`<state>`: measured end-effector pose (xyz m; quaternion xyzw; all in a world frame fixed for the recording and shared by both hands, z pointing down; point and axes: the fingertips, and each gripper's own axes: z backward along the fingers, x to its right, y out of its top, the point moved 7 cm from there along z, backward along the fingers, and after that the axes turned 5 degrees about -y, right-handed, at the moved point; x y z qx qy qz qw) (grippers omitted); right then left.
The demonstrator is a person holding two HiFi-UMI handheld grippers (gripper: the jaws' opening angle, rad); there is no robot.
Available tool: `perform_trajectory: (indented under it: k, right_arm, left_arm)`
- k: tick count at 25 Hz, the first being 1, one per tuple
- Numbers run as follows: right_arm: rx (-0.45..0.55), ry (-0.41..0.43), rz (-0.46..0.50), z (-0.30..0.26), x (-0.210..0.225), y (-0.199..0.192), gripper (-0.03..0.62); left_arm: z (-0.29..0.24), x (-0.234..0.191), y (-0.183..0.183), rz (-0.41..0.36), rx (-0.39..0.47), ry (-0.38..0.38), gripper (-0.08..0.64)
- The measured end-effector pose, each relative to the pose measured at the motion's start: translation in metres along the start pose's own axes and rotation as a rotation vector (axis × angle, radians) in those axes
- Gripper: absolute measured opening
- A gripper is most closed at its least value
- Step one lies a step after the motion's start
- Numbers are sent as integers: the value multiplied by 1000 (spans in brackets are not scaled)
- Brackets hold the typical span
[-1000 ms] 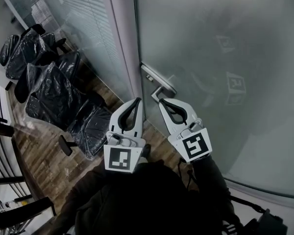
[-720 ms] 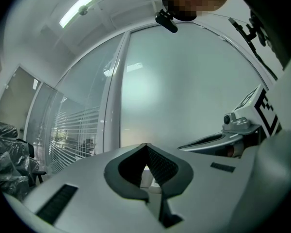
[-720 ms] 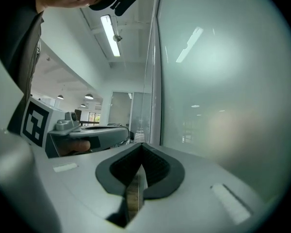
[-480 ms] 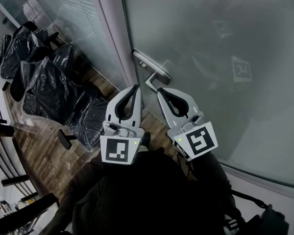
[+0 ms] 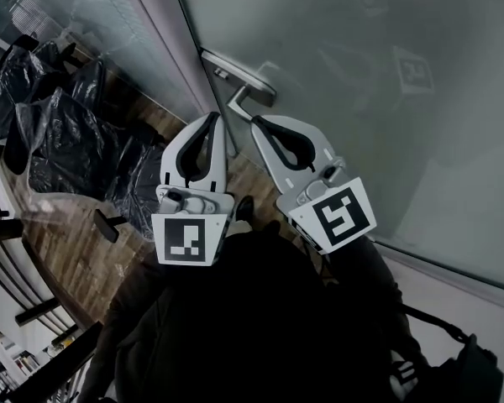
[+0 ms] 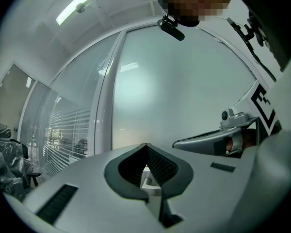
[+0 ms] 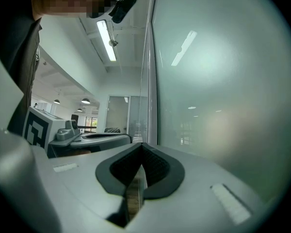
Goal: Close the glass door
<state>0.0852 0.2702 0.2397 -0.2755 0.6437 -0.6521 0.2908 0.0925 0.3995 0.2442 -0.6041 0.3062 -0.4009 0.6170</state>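
Right hand-held gripper (image 5: 257,124): jaws together, nothing between them, tip just short of the door handle (image 5: 245,99). Left hand-held gripper (image 5: 215,117): jaws together, empty, beside the handle on its frame side, slightly farther off. Glass door (image 5: 378,107): extends beyond the handle, with the lever lying along its face and its edge at the door frame (image 5: 160,32). The right hand-held gripper is judged better placed.

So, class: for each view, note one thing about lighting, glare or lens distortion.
Head view: dim overall, with a faint marker reflection in the frosted glass door. Left gripper view: fisheye curves the door frame, corners go black, the ceiling light blows out. Right gripper view: a light streak glares on the glass.
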Motion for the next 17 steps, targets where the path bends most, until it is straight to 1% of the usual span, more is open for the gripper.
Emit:
perform_trajectory:
  k: [4, 8, 17]
  right_arm:
    - [-29, -6, 8, 2, 0, -3, 2]
    - [-2, -1, 9, 1, -1, 0, 0]
    - [3, 7, 7, 3, 0, 0, 2]
  left_arm:
    - [-1, 1, 0, -4, 6, -6, -3]
    - [0, 2, 1, -3, 14, -3, -3]
    - [0, 4, 1, -8, 12, 1, -3]
